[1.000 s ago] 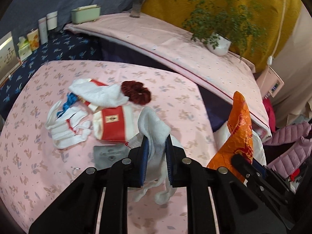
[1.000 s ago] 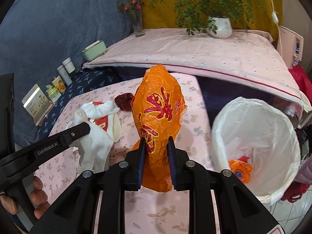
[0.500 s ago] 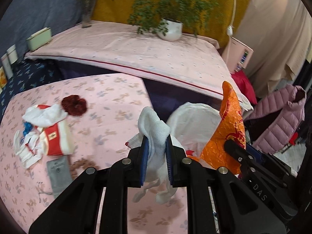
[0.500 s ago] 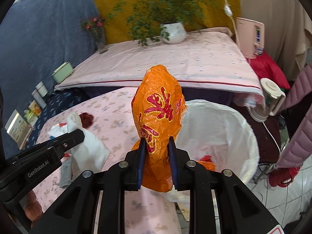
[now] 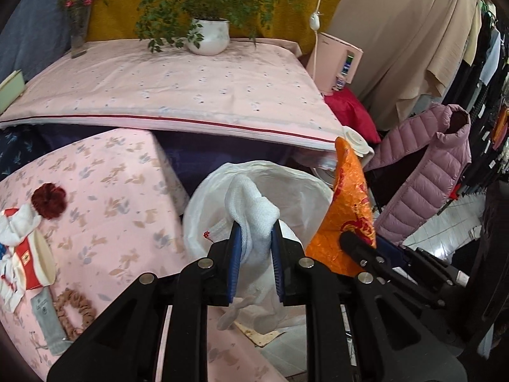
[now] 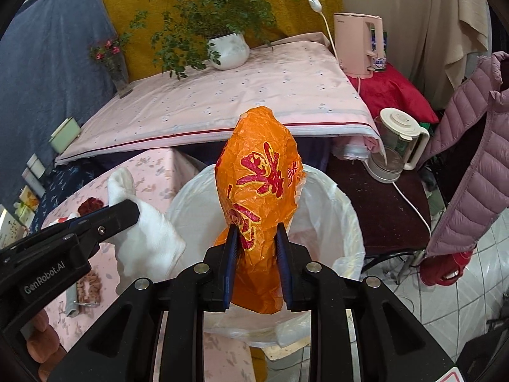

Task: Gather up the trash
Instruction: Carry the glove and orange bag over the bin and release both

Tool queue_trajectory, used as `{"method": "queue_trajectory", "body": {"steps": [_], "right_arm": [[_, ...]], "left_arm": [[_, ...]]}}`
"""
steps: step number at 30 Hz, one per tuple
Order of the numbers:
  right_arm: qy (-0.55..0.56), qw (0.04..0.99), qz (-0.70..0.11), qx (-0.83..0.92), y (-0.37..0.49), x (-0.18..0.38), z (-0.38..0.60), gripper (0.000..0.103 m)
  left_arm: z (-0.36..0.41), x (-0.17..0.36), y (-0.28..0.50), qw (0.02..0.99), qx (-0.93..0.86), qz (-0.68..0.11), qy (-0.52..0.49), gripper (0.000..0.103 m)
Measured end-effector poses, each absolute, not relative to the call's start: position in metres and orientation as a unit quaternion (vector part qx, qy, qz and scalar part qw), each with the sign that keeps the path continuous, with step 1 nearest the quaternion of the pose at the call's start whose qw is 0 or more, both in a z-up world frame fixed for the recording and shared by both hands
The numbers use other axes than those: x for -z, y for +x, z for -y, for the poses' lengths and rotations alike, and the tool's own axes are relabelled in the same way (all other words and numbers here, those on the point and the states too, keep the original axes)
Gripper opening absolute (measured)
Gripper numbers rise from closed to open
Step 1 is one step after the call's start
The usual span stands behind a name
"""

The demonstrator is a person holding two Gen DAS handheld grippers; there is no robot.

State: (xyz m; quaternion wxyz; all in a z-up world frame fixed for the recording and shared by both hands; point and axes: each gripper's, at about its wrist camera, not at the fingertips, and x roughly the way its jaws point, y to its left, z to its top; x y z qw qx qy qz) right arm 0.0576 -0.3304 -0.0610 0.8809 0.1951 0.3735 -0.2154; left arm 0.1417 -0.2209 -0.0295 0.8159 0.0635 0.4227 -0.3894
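My left gripper (image 5: pixel 254 226) grips a crumpled white cloth (image 5: pixel 251 210) between its blue pads; its jaws are opening slightly, the cloth still pinched. It hangs over the white-lined trash bin (image 5: pixel 299 191). My right gripper (image 6: pixel 256 232) is shut on a crinkled orange plastic bag with red characters (image 6: pixel 259 172), held upright above the same bin's liner (image 6: pixel 331 216). In the right wrist view the left gripper (image 6: pixel 124 213) and its white cloth (image 6: pixel 149 242) sit to the left, by the bin's rim. The orange bag (image 5: pixel 350 210) shows right of the cloth in the left wrist view.
The pink floral table (image 5: pixel 105 191) left of the bin carries a dark red scrunchie (image 5: pixel 49 200), a red-and-white pouch (image 5: pixel 31 254) and a brown scrunchie (image 5: pixel 74 308). A kettle (image 6: pixel 397 140) and a purple puffer jacket (image 5: pixel 423 184) stand right of the bin.
Both grippers have swung right, off the floral table and over the lined bin, each carrying its item. The cloth and the orange bag stay gripped.
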Motion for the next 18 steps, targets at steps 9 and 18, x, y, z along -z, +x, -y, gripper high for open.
{"method": "queue_trajectory", "body": {"steps": [9, 18], "right_arm": [[0.200, 0.877, -0.373, 0.229, 0.054, 0.065, 0.343, 0.031], [0.195, 0.880, -0.367, 0.228, 0.056, 0.061, 0.341, 0.038]], "left_arm": [[0.238, 0.033, 0.142, 0.816, 0.384, -0.425, 0.079, 0.032], [0.233, 0.030, 0.140, 0.827, 0.369, -0.416, 0.079, 0.048]]}}
